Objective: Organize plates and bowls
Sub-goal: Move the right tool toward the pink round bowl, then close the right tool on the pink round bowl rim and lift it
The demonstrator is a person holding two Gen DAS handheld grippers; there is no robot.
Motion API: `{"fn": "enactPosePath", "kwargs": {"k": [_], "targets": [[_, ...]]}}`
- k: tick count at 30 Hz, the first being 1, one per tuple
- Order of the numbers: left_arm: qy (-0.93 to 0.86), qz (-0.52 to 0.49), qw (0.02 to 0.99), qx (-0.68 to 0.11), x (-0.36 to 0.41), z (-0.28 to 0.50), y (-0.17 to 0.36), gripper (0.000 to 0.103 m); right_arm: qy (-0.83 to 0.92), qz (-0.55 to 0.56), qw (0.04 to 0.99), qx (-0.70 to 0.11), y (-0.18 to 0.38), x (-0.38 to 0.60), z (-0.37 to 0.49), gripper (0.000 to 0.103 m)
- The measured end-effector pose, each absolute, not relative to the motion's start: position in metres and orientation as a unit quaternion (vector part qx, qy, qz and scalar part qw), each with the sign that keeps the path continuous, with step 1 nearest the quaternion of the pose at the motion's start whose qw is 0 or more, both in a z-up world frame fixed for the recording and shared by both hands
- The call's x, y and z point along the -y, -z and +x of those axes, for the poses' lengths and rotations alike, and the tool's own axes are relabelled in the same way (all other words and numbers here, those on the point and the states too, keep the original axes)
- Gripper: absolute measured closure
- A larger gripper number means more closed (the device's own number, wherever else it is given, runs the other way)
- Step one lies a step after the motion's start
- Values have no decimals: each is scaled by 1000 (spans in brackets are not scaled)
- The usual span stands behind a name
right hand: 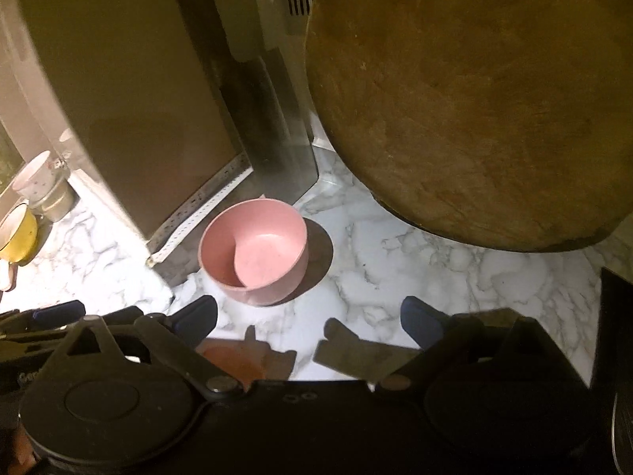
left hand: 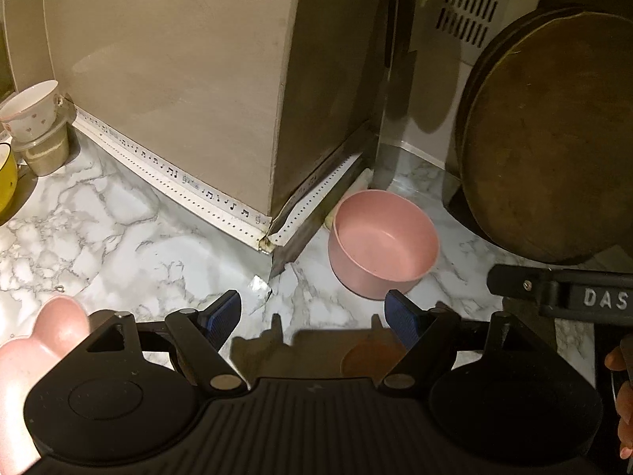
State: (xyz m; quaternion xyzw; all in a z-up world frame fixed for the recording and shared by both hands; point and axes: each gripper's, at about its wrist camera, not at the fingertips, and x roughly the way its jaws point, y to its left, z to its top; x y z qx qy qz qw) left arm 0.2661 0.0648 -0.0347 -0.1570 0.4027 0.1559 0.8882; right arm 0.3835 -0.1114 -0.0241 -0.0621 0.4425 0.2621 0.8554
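The white grey-veined marble countertop [left hand: 130, 237] carries everything here, and the large round dark wooden board [right hand: 474, 111] leans upright at its back right, near the beige tiled pillar [left hand: 178, 79] whose base is edged with white tape. In the nook between pillar and board stands the task's thing, a small round pink plastic bowl [right hand: 253, 253], upright, empty, apart from both grippers. The right gripper [right hand: 308, 316] has its blue-padded tongs spread wide with nothing between them, and the bowl lies just ahead and slightly left of its gap; the left gripper [left hand: 312, 308] is also spread and empty, the bowl ahead and to its right. Judging by this, the step in hand is reaching for the bowl, and it should go best if one pad drops inside the near rim and the other outside, pinching the wall rather than spanning the whole bowl, while keeping clear of the leaning board, which could tip if nudged. Only the left view shows a pink scalloped dish [left hand: 43, 340] at its lower left and the person's fingers at the right edge; the cups at far left, white cup [left hand: 31, 105] stacked on a beige one and a yellow cup [right hand: 18, 237], appear in both, smallest of all
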Motion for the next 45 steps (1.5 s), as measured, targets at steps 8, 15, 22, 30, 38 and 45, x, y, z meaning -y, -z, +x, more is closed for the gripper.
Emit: {"fn": "enactPosePath", "kwargs": {"k": [8,15,22,30,38,45], "targets": [[-173,-177,878,-409,-67,301,55,24,-255,-55,845,-466,49,85,431,13],[-186,-176,874,-412,-64,322,67,24,-260,-56,835,-482,67,68,456,22],[-192,-188,869,-417,-65,342,78,24,-273,-52,815,-509,82,62,479,48],[-168,-203,869,-419,-65,360,87,61,-289,-53,806,-513,87,62,487,72],[-163,-203,869,-421,-68,370,91,78,-303,-60,801,-512,88,59,487,90],[-168,-208,867,-420,-73,370,92,88,-300,-70,806,-506,88,57,484,97]]}}
